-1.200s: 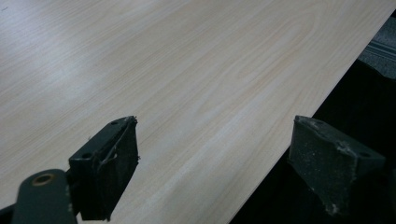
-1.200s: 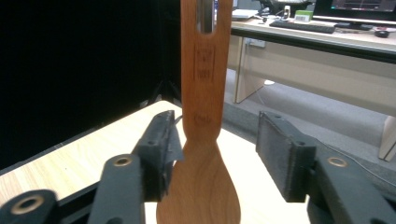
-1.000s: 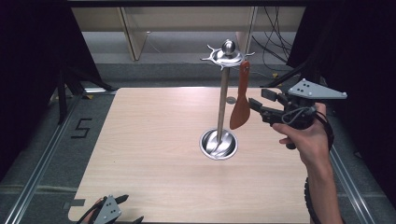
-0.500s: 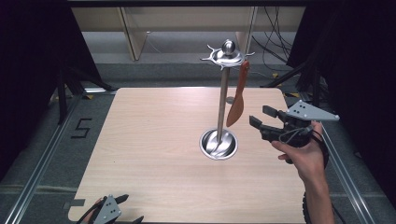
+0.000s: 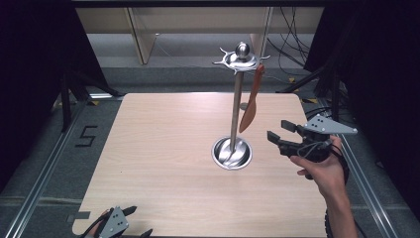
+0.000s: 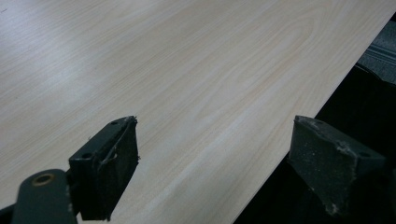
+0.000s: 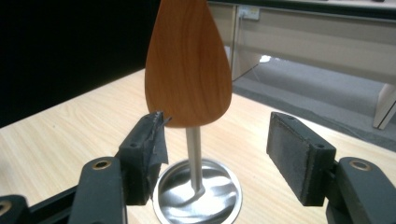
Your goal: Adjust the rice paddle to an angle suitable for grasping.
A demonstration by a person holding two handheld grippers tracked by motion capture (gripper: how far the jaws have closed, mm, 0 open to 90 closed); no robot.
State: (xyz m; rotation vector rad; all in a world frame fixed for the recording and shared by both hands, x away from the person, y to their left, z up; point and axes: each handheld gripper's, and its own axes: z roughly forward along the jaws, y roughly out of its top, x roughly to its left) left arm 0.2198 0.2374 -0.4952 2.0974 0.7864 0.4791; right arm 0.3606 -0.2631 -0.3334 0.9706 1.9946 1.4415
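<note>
**Surroundings of the table**

Pale wood-grain table (image 5: 163, 148), lit brightest at its far edge. Grey floor (image 5: 44, 148) to the left bears a black "5" marking (image 5: 85, 136). Metal rails (image 5: 42, 173) run along both sides. Beyond the far edge, light wooden shelving (image 5: 143, 34). Black cables (image 5: 289, 54) tangle at far right. Dark curtains (image 5: 29, 59) flank both sides.

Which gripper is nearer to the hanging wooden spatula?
Right. The right gripper is open just beside the wooden spatula; the left gripper sits at the table's near edge.
</note>
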